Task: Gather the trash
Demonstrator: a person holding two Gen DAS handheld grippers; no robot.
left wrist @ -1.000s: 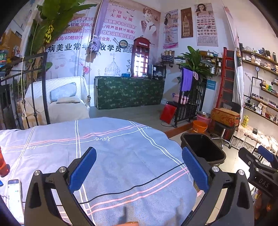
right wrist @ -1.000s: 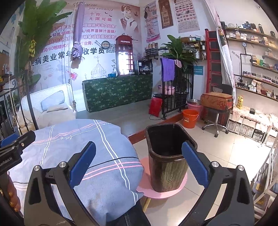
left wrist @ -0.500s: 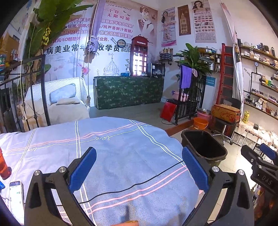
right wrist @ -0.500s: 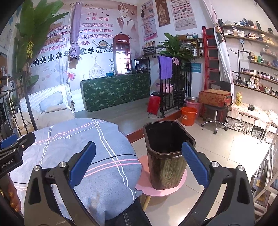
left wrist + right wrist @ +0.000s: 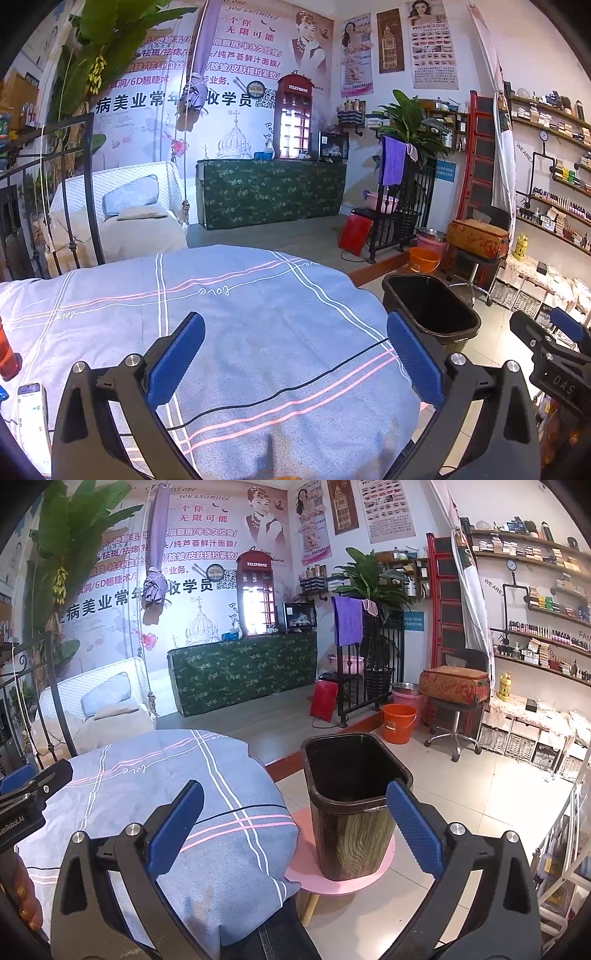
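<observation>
From left to right: a phone (image 5: pixel 33 413) lies at the table's 8 o'clock edge on the blue striped cloth (image 5: pixel 236 332), crossed by a thin black cable (image 5: pixel 295 387), and no trash is visible on it. The left gripper (image 5: pixel 295 363) hovers over the cloth, jaws spread and empty; the right gripper (image 5: pixel 293 830), likewise released, hangs at its 3 o'clock. The wood-grain bin (image 5: pixel 351 805) stands open on a pink stool (image 5: pixel 343 875) at the table's 3 o'clock, apparently raised for easy dropping.
</observation>
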